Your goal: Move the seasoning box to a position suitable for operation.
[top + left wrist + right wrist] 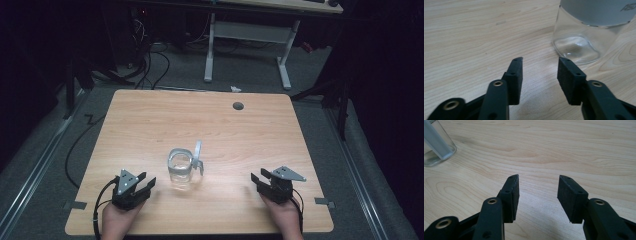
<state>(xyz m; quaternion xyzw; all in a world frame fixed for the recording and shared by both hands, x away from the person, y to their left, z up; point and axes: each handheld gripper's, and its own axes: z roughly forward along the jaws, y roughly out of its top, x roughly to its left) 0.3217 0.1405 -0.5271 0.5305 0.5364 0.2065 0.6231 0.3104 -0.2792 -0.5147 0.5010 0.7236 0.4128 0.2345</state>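
Observation:
A clear glass jar [180,168] with a hinged lid [198,152] flipped open stands upright near the middle of the wooden table [150,120]. My left gripper [148,180] rests low on the table just left of the jar, open, nothing between its jaws. In the left gripper view the jar [586,37] stands close, ahead and to the right of the left gripper [540,61]. My right gripper [258,178] sits at the front right, open and empty, well apart from the jar. In the right gripper view the jar [436,147] shows at the far left, beyond the right gripper [539,178].
A round cable hole [238,106] lies near the table's far edge. Beyond the table stands a white desk frame [247,40] on a grey carpet with cables. The table's front edge runs just under both hands.

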